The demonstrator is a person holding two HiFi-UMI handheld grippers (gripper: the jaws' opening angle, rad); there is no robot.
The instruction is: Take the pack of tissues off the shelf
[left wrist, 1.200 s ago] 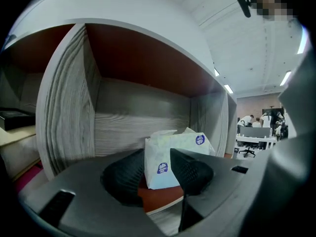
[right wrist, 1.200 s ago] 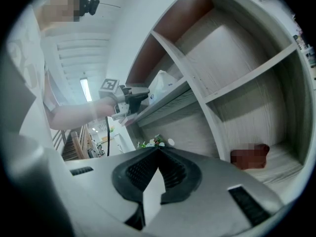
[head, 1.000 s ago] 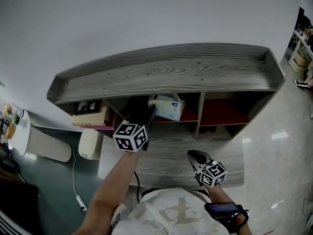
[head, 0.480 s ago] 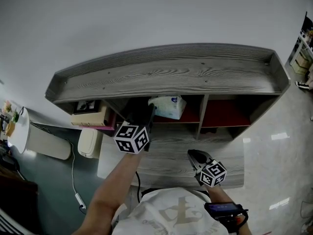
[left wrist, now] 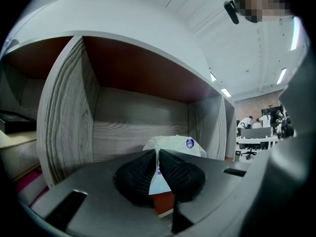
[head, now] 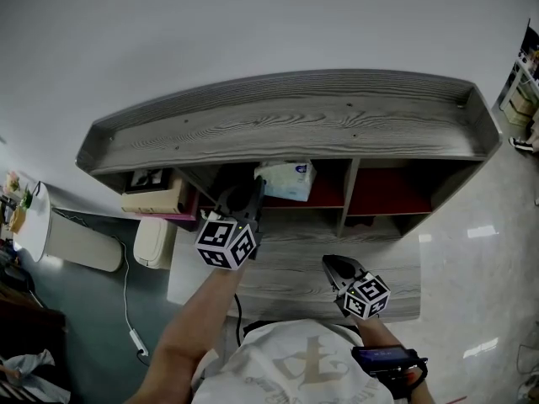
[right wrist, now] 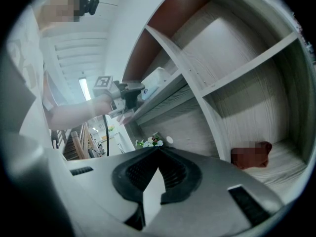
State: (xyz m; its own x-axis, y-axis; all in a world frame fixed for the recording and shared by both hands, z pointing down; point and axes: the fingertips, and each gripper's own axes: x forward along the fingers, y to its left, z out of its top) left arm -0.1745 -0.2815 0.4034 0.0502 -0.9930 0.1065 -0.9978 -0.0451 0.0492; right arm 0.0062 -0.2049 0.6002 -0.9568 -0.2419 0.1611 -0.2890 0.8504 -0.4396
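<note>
Narrowed left gripper (left wrist: 158, 154) from wide open; closing, pinched on wrapper edge of tissue pack (left wrist: 175, 144). Left pack in middle compartment of shelf (head: 295, 124), unlifted. Judged grip almost set, pull-out next. Held right gripper (right wrist: 158, 152) clenched, empty, low.

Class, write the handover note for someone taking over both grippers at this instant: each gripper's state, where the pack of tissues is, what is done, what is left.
Left gripper: jaws closing, pads pinching the wrapper edge of the pack of tissues.
Right gripper: shut, empty, held low in front of the shelf, away from the pack.
Pack: sits in the shelf's middle compartment, not yet lifted out.
Done: reach made, pinch begun.
Left: firm up the grip, then draw the pack out of the shelf.
</note>
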